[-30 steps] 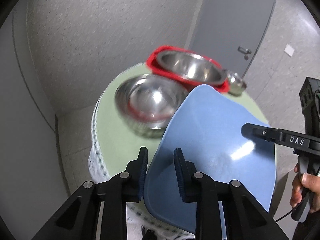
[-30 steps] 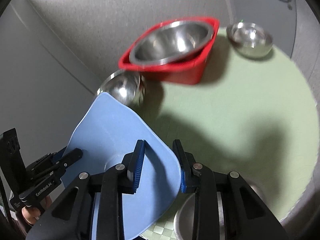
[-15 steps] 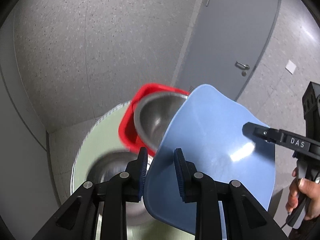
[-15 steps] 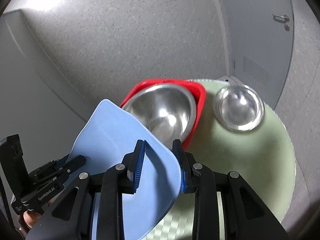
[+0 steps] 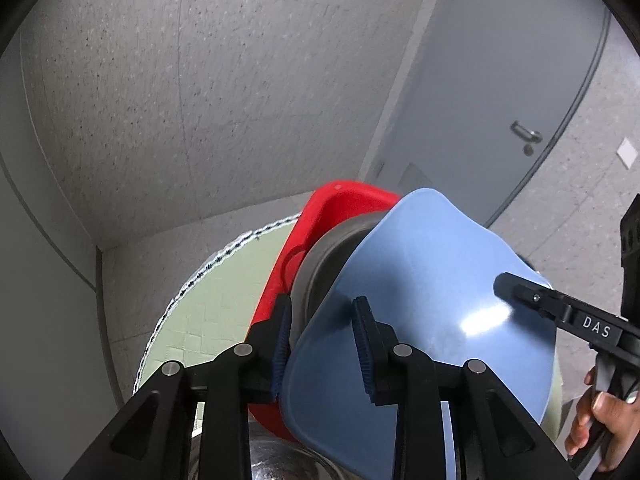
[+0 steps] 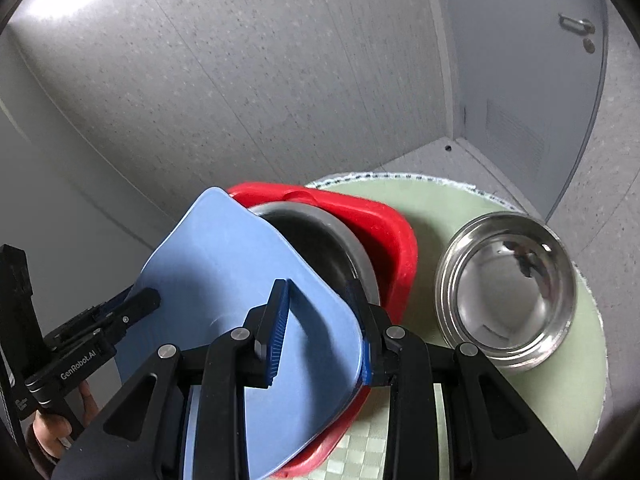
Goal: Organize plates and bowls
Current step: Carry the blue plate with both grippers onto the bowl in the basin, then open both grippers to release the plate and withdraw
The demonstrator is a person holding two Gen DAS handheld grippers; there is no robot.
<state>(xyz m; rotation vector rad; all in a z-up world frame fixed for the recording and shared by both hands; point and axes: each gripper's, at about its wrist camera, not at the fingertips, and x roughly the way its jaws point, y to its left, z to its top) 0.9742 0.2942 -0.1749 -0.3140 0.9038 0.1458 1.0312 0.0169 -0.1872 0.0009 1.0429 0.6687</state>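
Note:
A blue plate [image 5: 432, 292] is held tilted by both grippers. My left gripper [image 5: 322, 344] is shut on its left edge, and my right gripper [image 6: 320, 324] is shut on its right edge [image 6: 240, 280]. The plate hangs over a steel bowl [image 6: 340, 248] that sits in a red square dish [image 6: 380, 224] on the round green table [image 6: 540, 400]. The right gripper shows in the left wrist view at the plate's far edge [image 5: 520, 292]. The left gripper shows in the right wrist view [image 6: 136, 304].
A second steel bowl [image 6: 508, 292] stands on the table to the right of the red dish. Another steel bowl's rim [image 5: 276, 464] shows at the bottom of the left wrist view. A grey wall and a door [image 5: 520, 100] lie beyond.
Both grippers carried the blue plate forward across the table, from near the front steel bowl to above the red dish and its bowl. Grip unchanged.

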